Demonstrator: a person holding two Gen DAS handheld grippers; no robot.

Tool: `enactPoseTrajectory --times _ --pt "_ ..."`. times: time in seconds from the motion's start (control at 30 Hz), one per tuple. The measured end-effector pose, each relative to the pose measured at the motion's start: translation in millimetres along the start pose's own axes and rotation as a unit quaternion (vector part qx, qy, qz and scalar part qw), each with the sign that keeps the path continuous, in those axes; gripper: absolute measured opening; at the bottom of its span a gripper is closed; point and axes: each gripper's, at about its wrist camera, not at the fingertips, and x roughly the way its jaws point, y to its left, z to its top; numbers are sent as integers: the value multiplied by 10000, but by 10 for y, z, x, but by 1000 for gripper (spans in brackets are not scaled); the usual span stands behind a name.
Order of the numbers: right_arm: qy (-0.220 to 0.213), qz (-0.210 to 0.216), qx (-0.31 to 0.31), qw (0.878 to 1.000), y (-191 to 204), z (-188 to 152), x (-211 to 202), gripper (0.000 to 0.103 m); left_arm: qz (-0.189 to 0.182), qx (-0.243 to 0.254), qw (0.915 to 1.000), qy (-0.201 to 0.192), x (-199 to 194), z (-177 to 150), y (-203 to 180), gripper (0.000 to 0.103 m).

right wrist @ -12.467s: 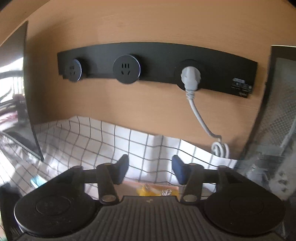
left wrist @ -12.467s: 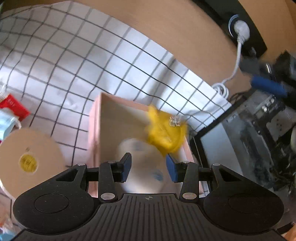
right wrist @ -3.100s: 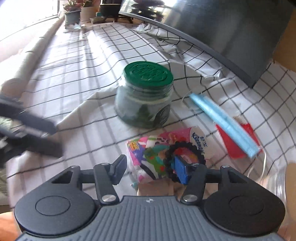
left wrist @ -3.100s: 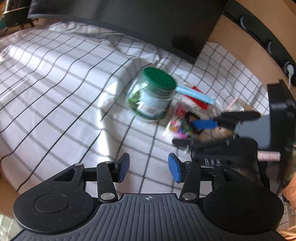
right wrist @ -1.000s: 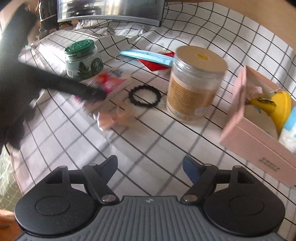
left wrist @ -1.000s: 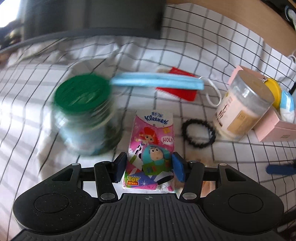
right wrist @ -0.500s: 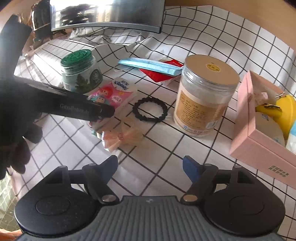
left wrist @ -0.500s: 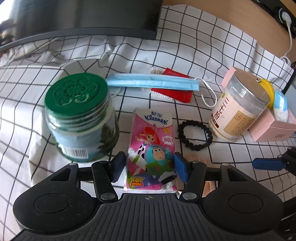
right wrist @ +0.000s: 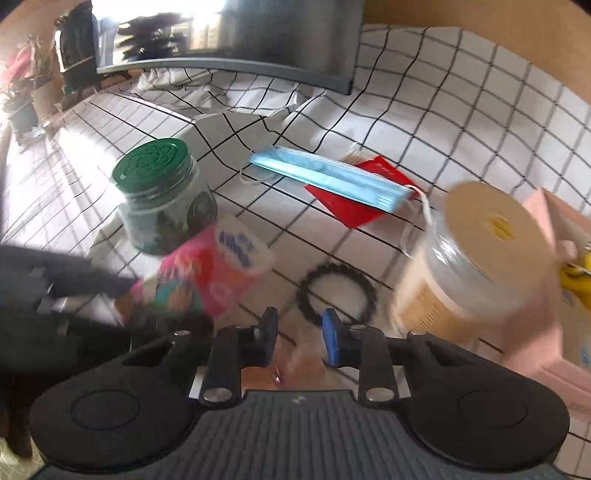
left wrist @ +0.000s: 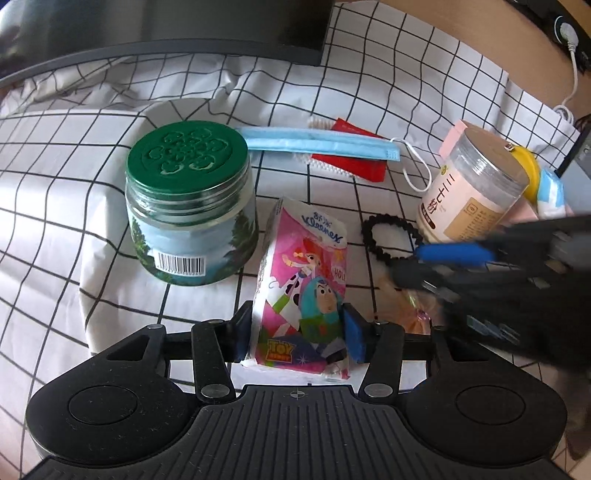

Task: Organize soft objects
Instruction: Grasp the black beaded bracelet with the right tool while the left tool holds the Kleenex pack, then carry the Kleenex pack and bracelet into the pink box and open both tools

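Observation:
My left gripper (left wrist: 298, 332) is shut on a pink Kleenex tissue pack (left wrist: 306, 288) and holds it tilted up off the checked cloth; the pack shows in the right wrist view (right wrist: 207, 269) too. My right gripper (right wrist: 299, 338) has its jaws narrowed around a clear peach-coloured plastic packet (right wrist: 295, 363), also seen in the left wrist view (left wrist: 410, 302). A black hair tie (left wrist: 391, 236) lies just beyond. A blue face mask (left wrist: 317, 146) lies on a red packet (left wrist: 351, 162).
A green-lidded glass jar (left wrist: 190, 206) stands left of the tissue pack. A tall clear jar (left wrist: 476, 188) stands at the right, with a pink box (right wrist: 565, 295) holding yellow and blue-white things behind it. A dark monitor (left wrist: 166, 22) lines the far edge.
My left gripper has closed on the tissue pack and lifted its far end. My right gripper has moved in over the peach packet and its jaws have narrowed from wide open.

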Motion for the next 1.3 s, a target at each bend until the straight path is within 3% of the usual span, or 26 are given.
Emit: enactPoseTrajectory --times 0.2,0.27,0.37,0.67,0.7,0.8,1.03,1.3 --pt "348 -140 191 9991 29 170 288 22 16 84 10000 -7 -3 -14 -17 53" --pt "361 -119 217 9990 12 193 303 21 -3 37 10000 9 -4 -7 -3 53" --pt "408 -150 158 9989 11 199 308 10 -48 -50 10000 13 -7 3 25 53" --pt "485 -52 102 9988 18 192 262 8 -25 -168 9998 -60 -19 -9 29 53" --pt "470 -28 103 9988 16 215 226 8 -22 -227 9997 -54 -24 -4 37 49" --pt "325 283 264 9987 -43 384 -16 8 -222 -587 9980 -21 -114 41 81 41" --pt "-464 906 611 9929 -449 957 -922 7 -100 -290 9957 -868 -699 418 -167 40" --pt "-1484 668 578 9850 -1061 1097 -1909 7 -92 -1 9856 -1688 -1166 1034 -629 40"
